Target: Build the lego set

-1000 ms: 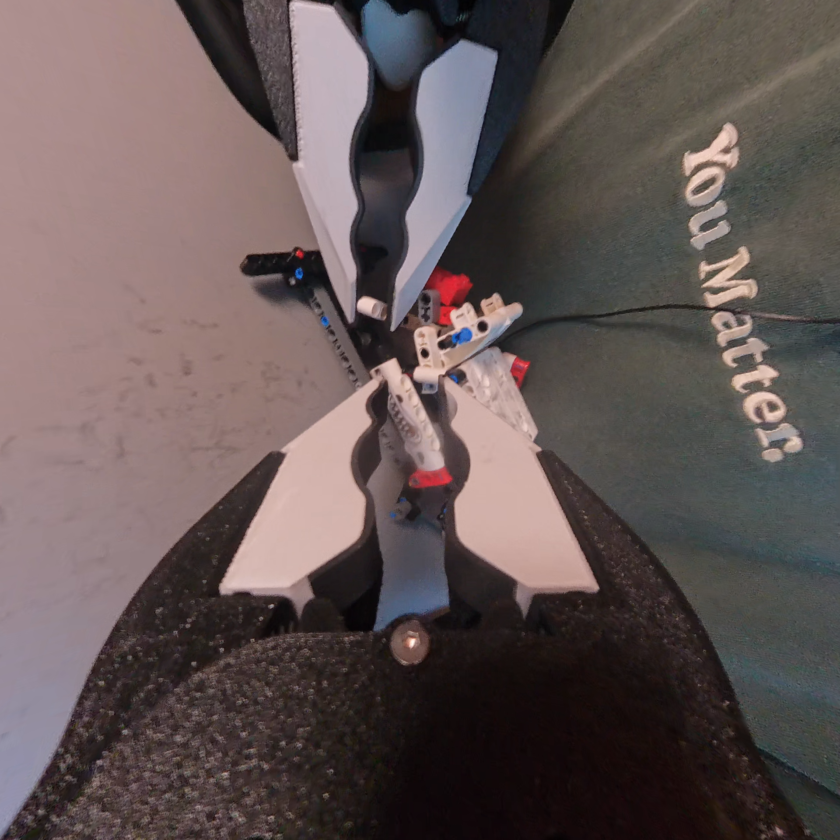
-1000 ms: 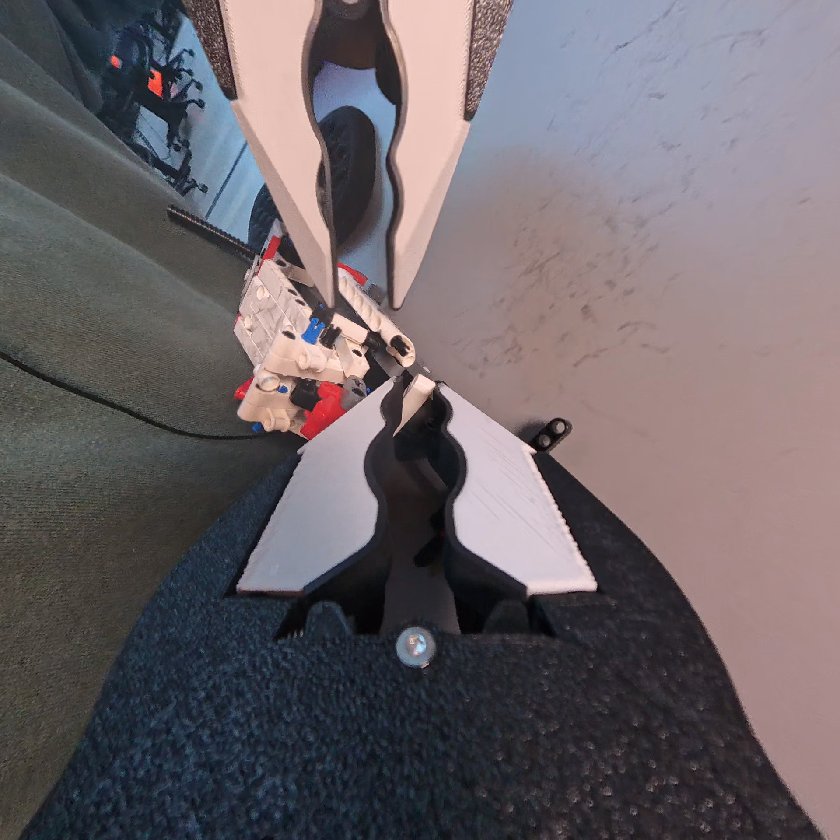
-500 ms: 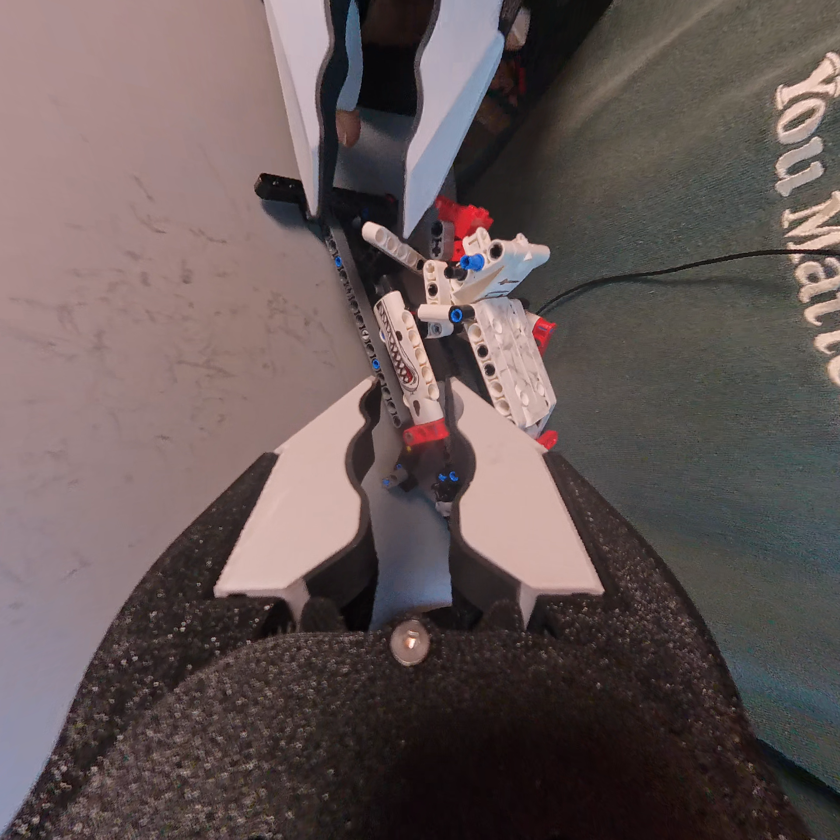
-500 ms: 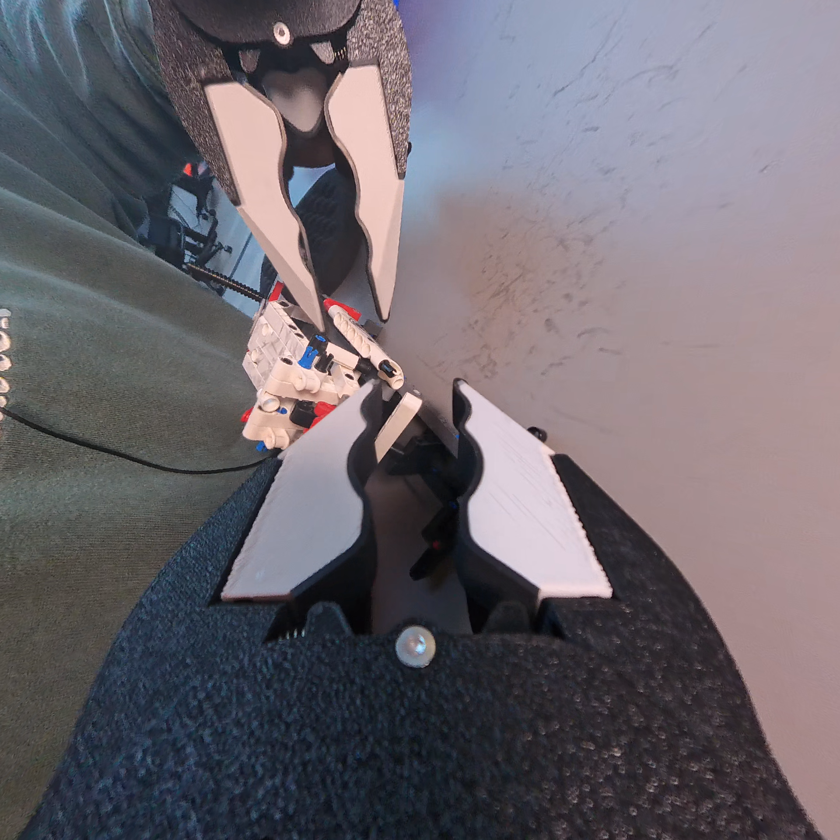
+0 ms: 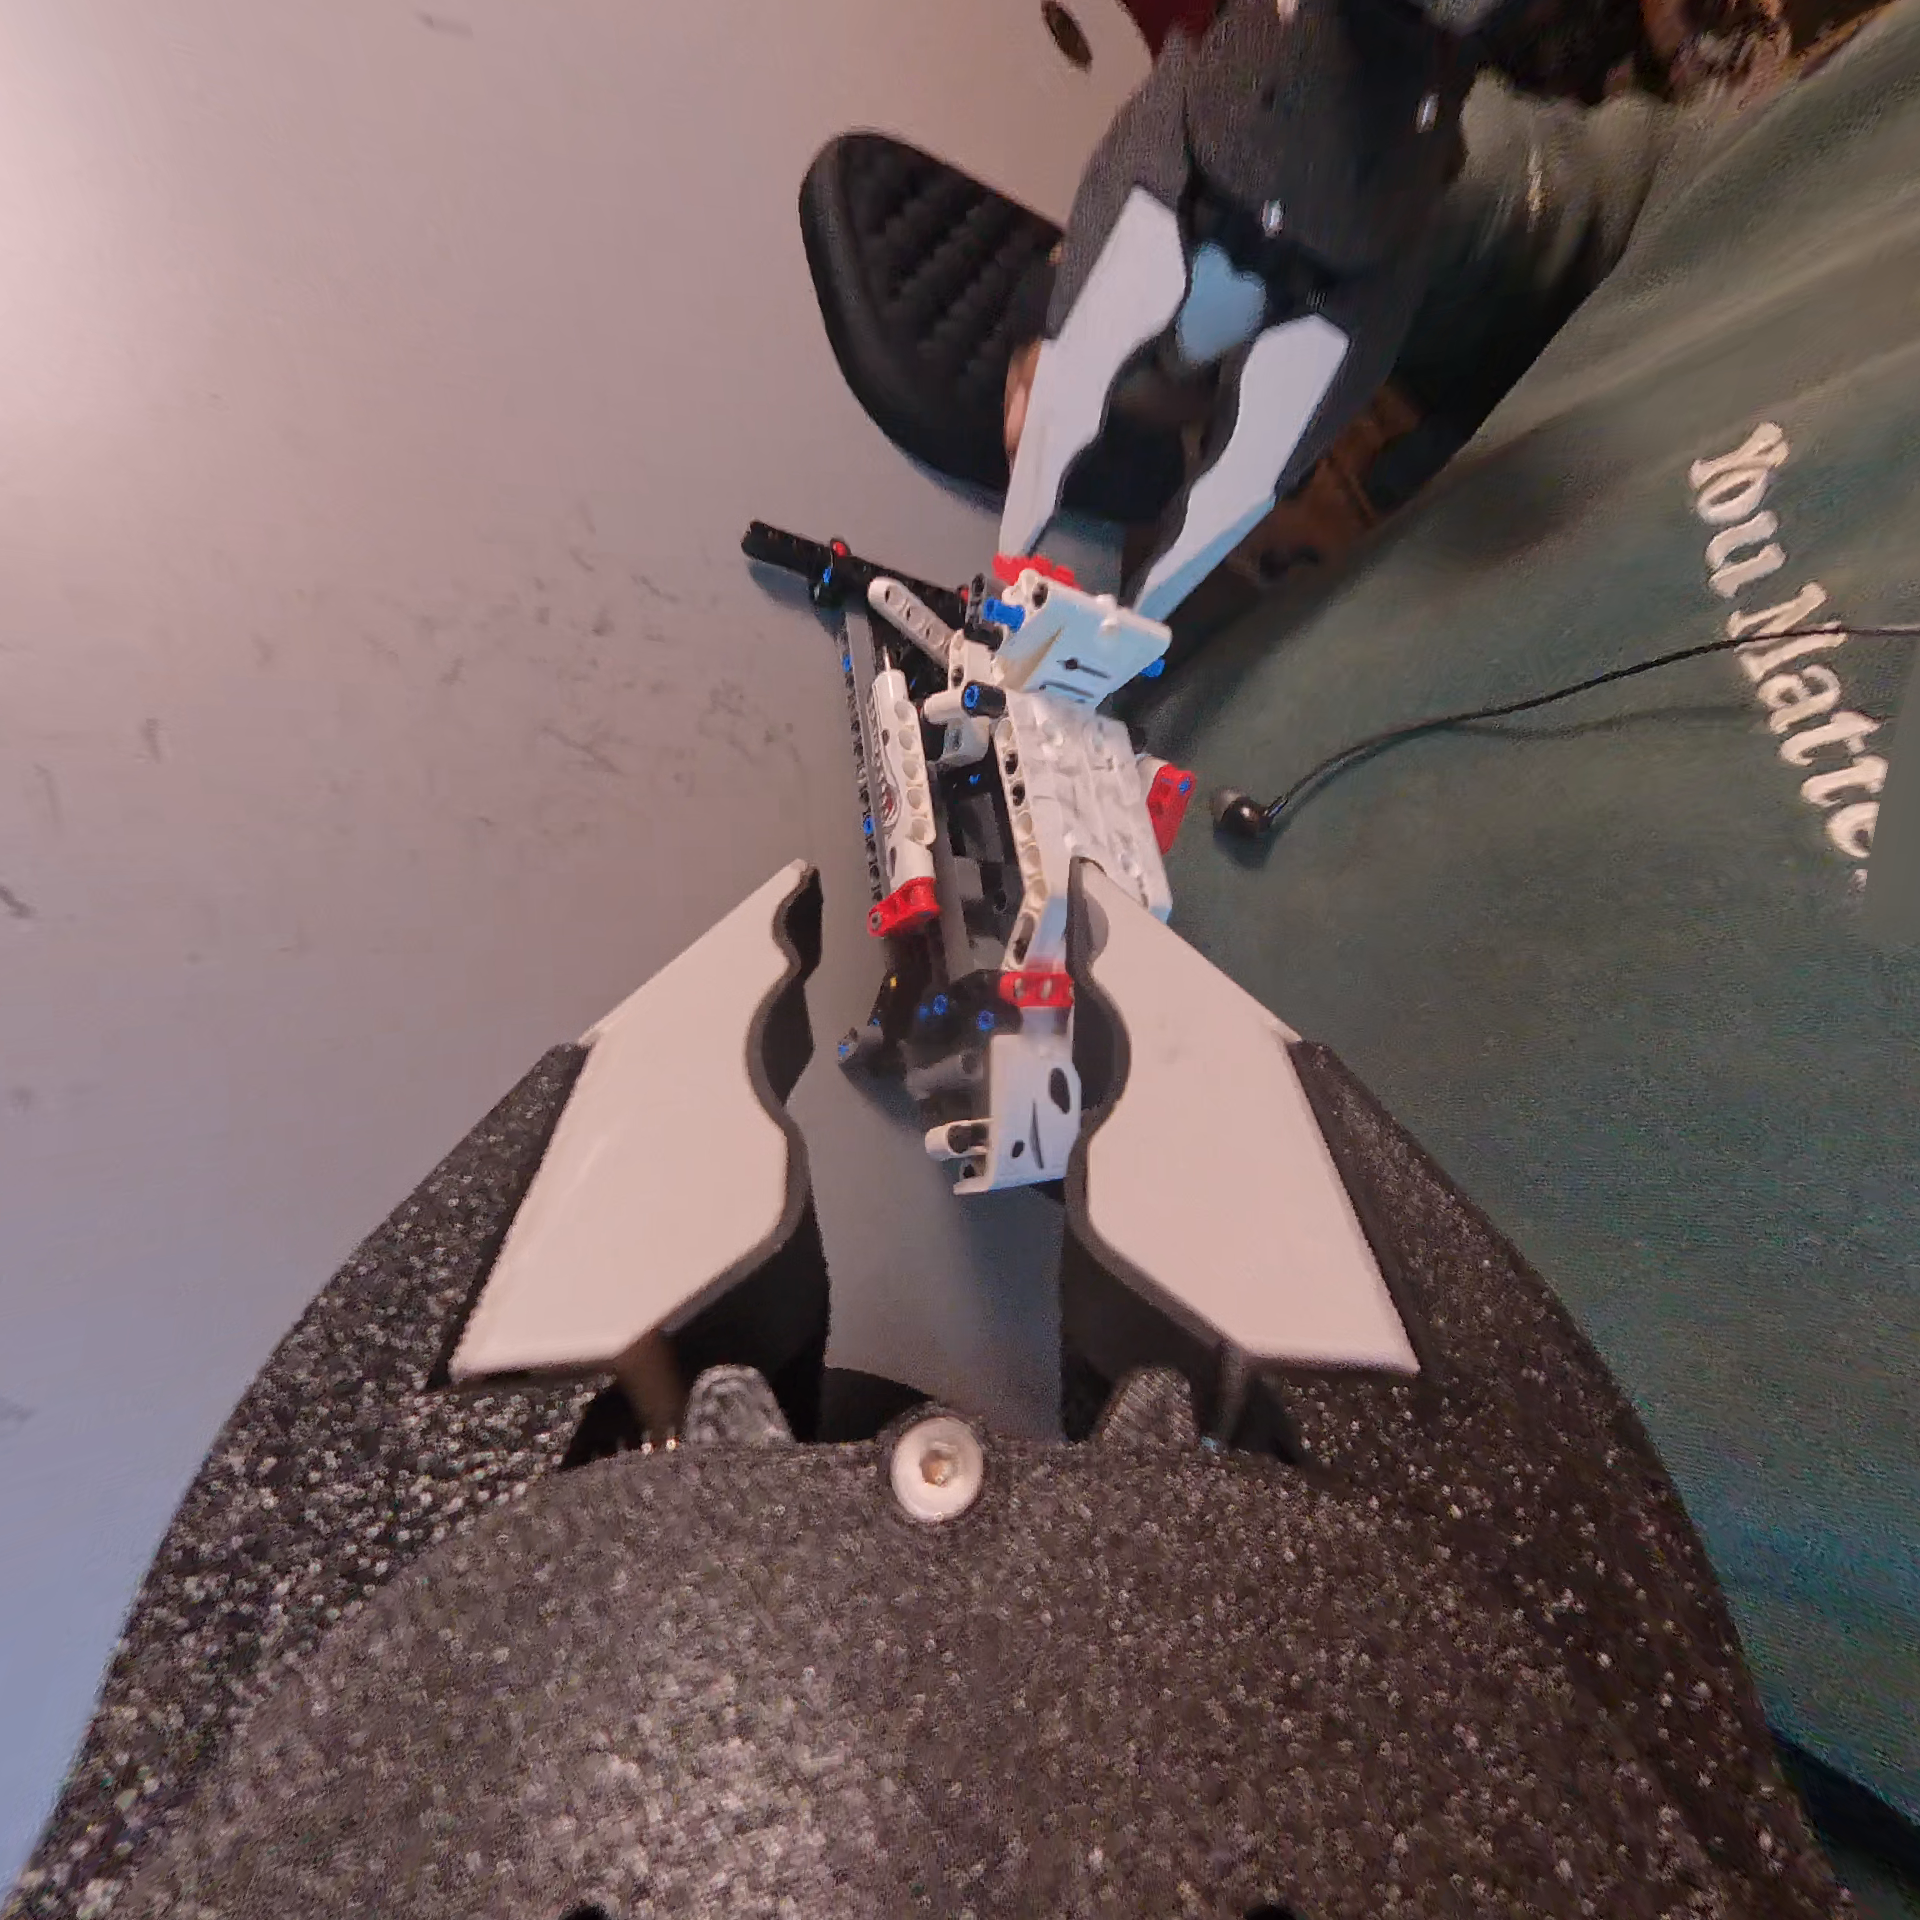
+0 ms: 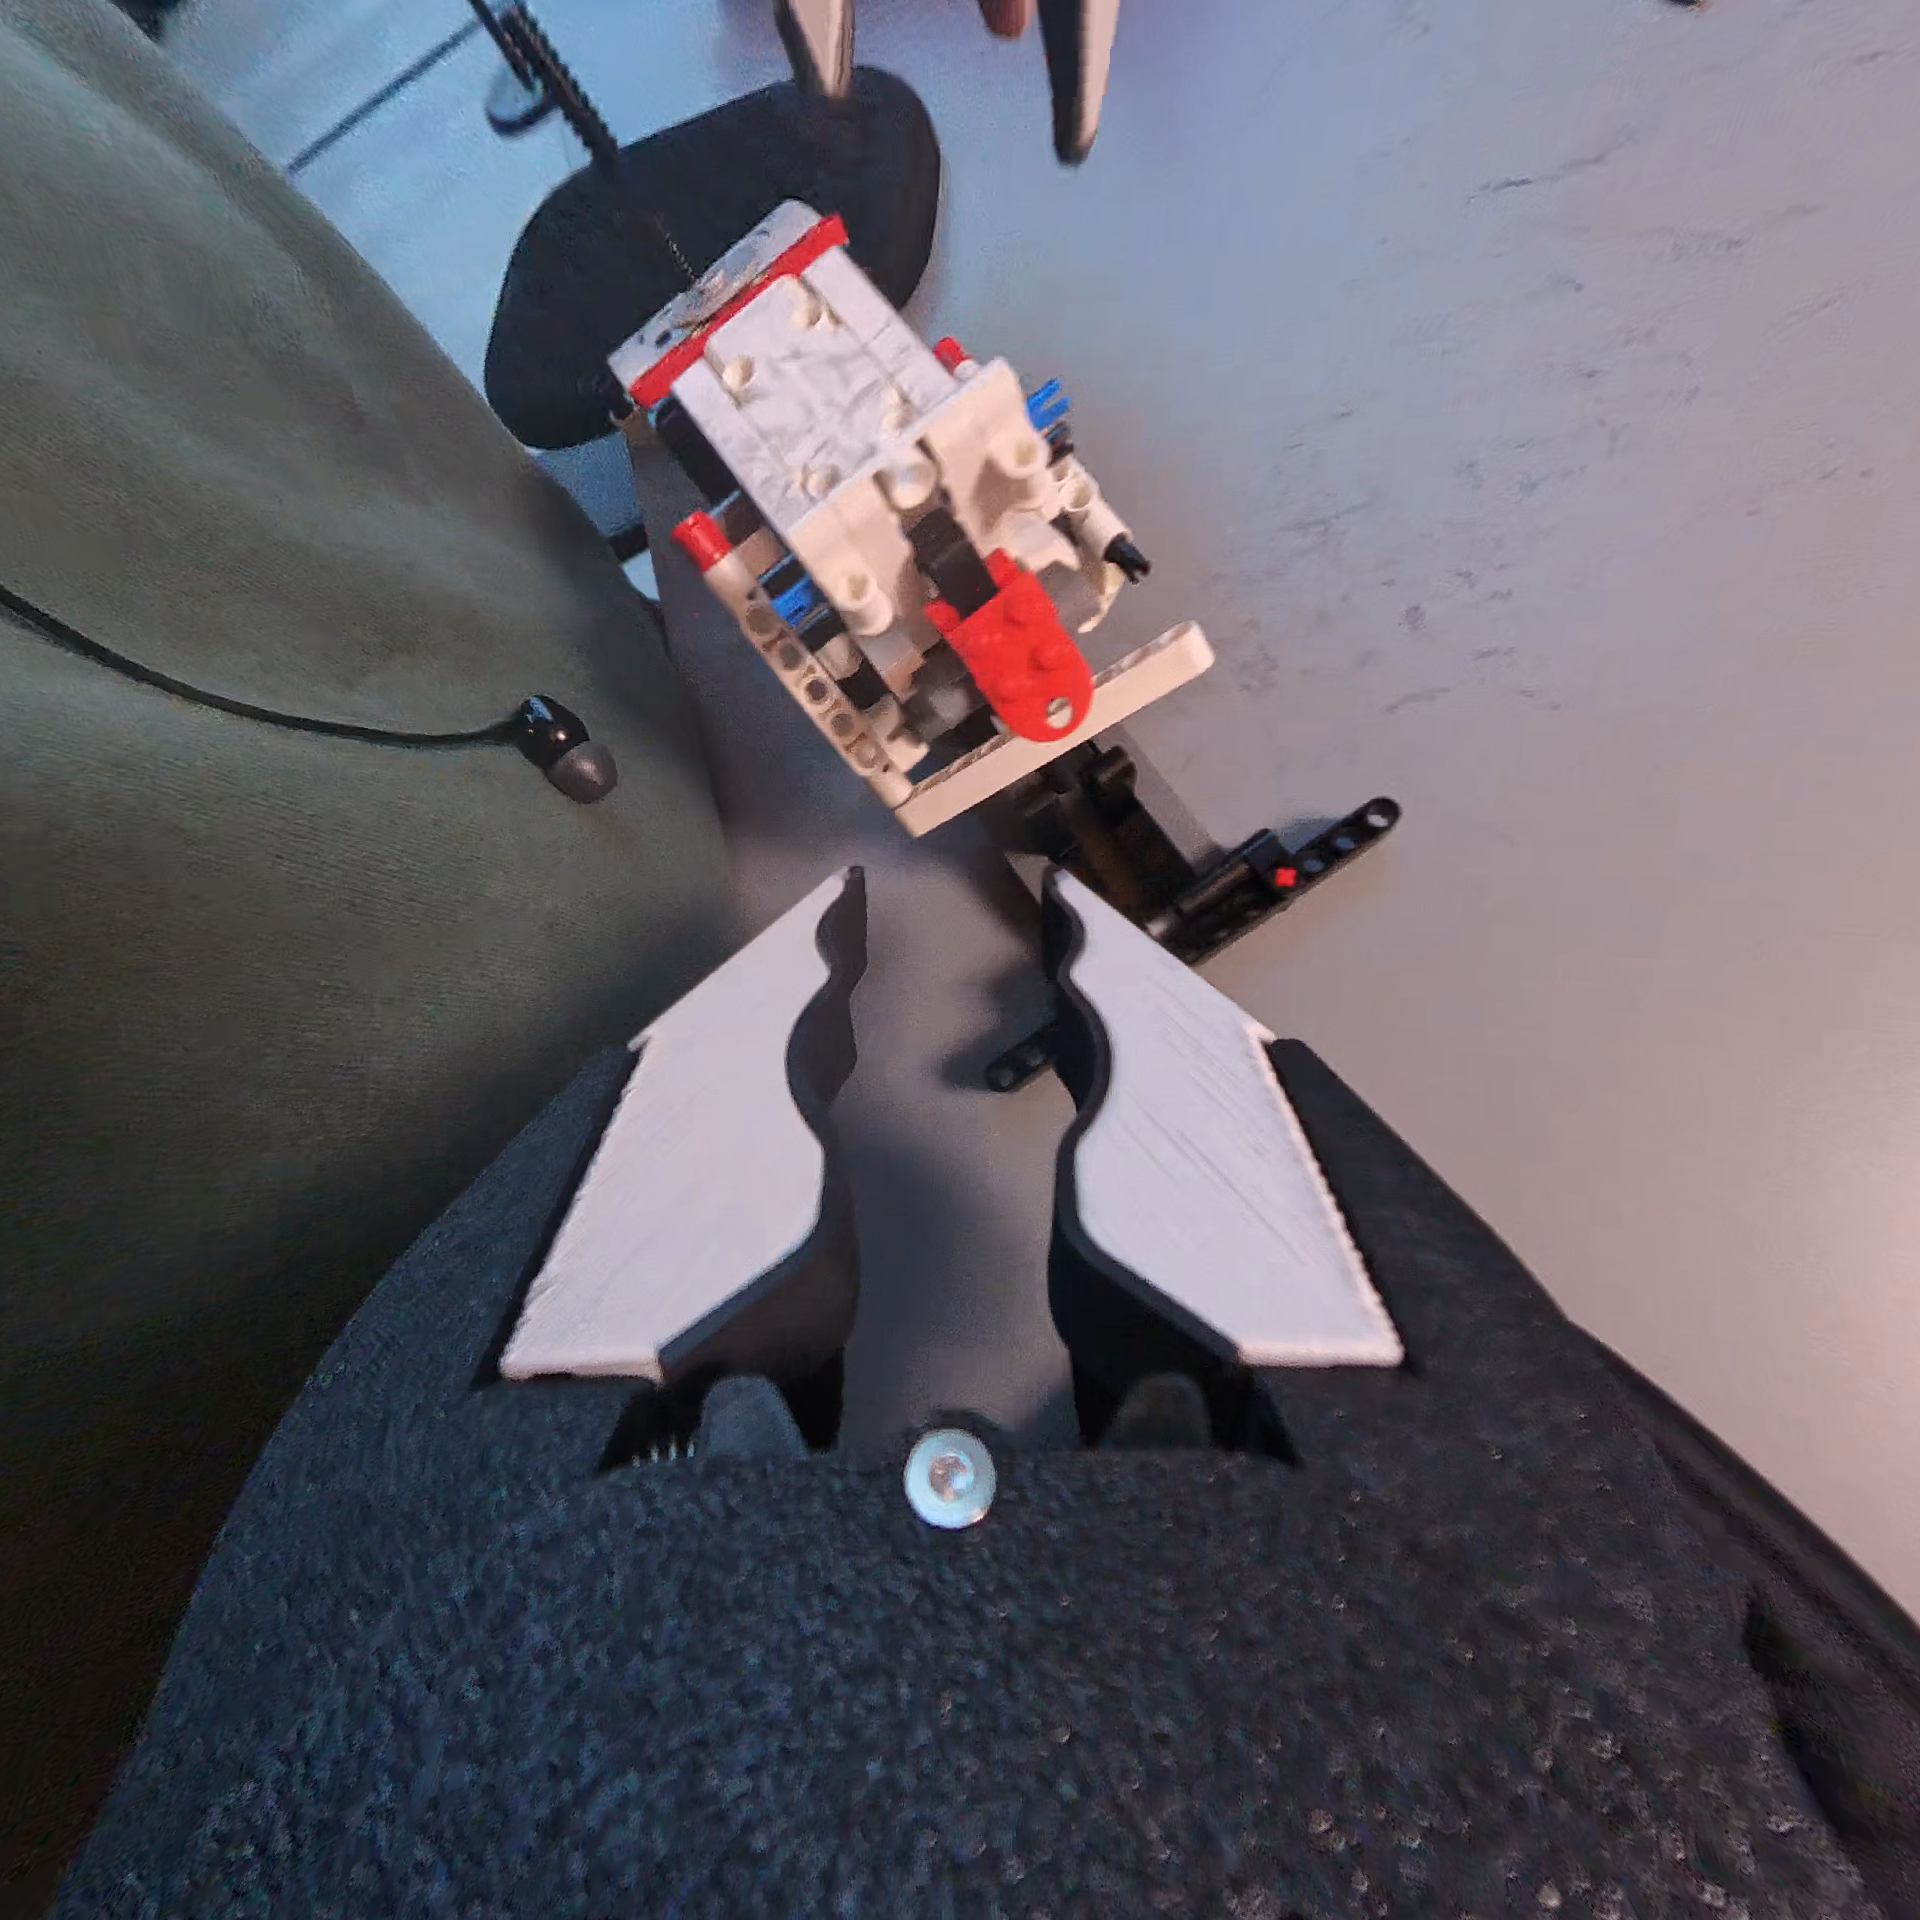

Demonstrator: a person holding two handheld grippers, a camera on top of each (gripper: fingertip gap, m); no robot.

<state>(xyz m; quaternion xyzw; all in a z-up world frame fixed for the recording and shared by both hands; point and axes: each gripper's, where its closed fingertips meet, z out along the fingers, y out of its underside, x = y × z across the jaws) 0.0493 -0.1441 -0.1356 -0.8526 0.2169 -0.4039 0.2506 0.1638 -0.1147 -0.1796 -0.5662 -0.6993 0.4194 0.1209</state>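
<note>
A half-built lego model of white, black, red and blue pieces lies on the pale, scuffed worktop, close against the edge of a person's green sweatshirt. The left gripper hovers over the model's near end with its jaws spread wide, a white panel of the model lying between them beside the right-hand finger; whether the finger touches it cannot be told. The right gripper faces the model's other end, its jaws likewise parted and empty, a small loose black piece showing on the worktop between them. From that side a red plate tops the white block, and a black beam juts out from under it across the worktop. In the left wrist view the right gripper appears blurred beyond the model, tips just above its far end. A thin black cord ending in an earbud trails over the sweatshirt beside the model.
</note>
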